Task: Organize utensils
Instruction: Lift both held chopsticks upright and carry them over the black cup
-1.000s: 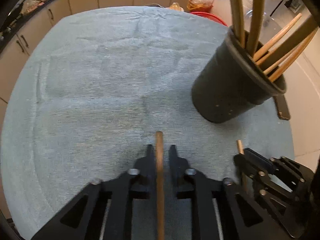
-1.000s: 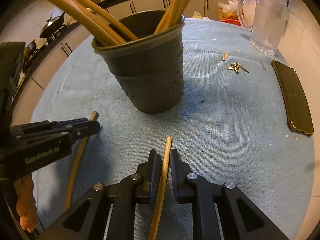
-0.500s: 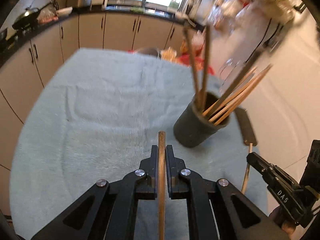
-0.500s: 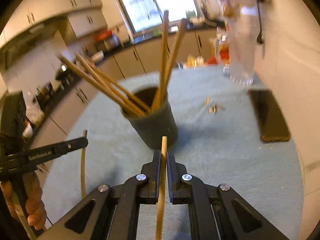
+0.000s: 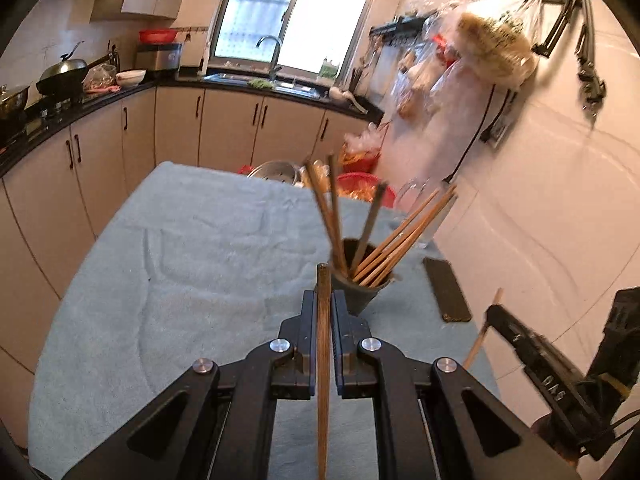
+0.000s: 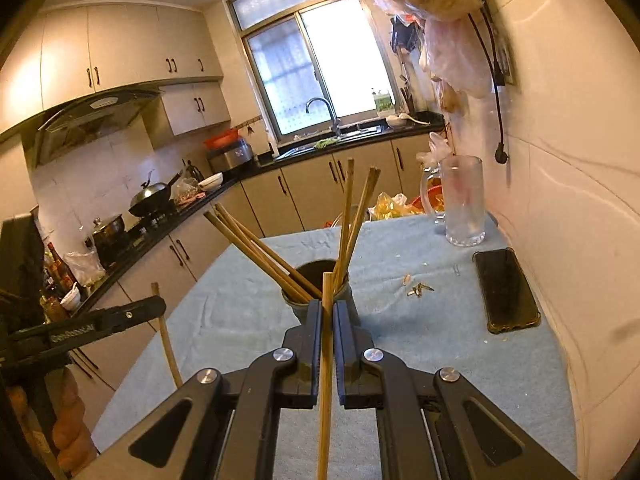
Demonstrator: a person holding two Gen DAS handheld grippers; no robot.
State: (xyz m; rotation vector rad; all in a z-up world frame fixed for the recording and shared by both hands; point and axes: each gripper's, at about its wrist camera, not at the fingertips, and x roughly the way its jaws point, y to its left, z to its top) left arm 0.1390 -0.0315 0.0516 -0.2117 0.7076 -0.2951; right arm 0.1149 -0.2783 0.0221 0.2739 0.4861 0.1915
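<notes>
A dark round holder [image 5: 362, 292] [image 6: 316, 300] stands on the blue-grey cloth and holds several wooden chopsticks [image 5: 404, 234] [image 6: 256, 248] that lean outward. My left gripper [image 5: 323, 300] is shut on one brown chopstick [image 5: 323, 340], held high above the cloth, behind and above the holder. My right gripper [image 6: 327, 312] is shut on a lighter chopstick [image 6: 326, 360], also raised, with the holder just beyond its tip. Each gripper shows in the other's view with its chopstick: the right one [image 5: 490, 314], the left one [image 6: 154, 304].
A black phone [image 5: 446, 290] [image 6: 505, 290] lies on the cloth near the wall. A glass mug [image 6: 462, 202] stands at the far right corner. Small scraps [image 6: 418, 289] lie between holder and phone. Cabinets and counter run along the left and back.
Both grippers rose well above the table, each carrying its chopstick. The holder now looks smaller and lower in both views.
</notes>
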